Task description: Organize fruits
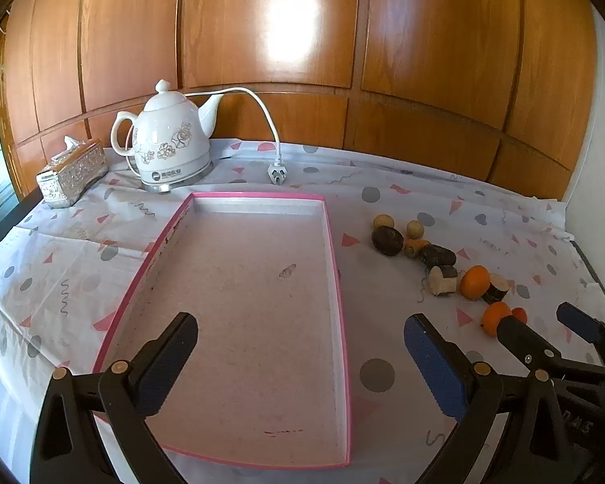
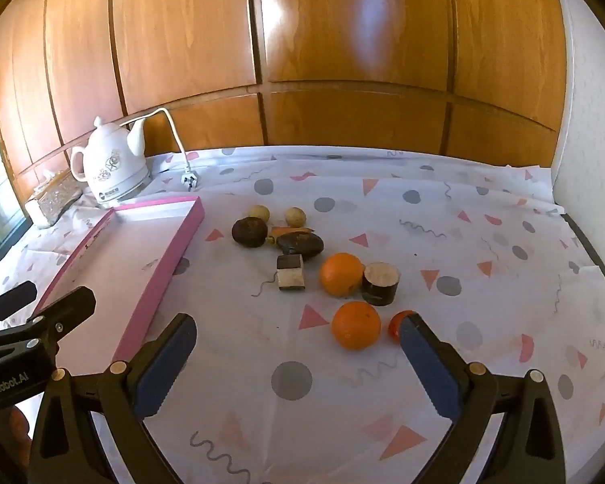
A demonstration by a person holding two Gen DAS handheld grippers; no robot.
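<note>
Fruits [image 2: 343,274] litter a patterned tablecloth [image 2: 464,242] below wood panelling [image 2: 343,40]; both hand-held grippers [image 1: 300,367] [image 2: 298,363] gape empty.

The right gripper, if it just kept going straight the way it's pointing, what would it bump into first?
Most likely the nearest orange, which lies ahead between the open fingers of the right gripper, slightly toward the right finger. Depth is hard to judge; pointing downward, it might meet the patterned tablecloth first.

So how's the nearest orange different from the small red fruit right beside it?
The nearest orange is plainly bigger than the small red fruit. The orange is orange-yellow, the other redder. The orange shows whole; the right gripper's finger half hides the red one. Both are round, on the tablecloth.
</note>
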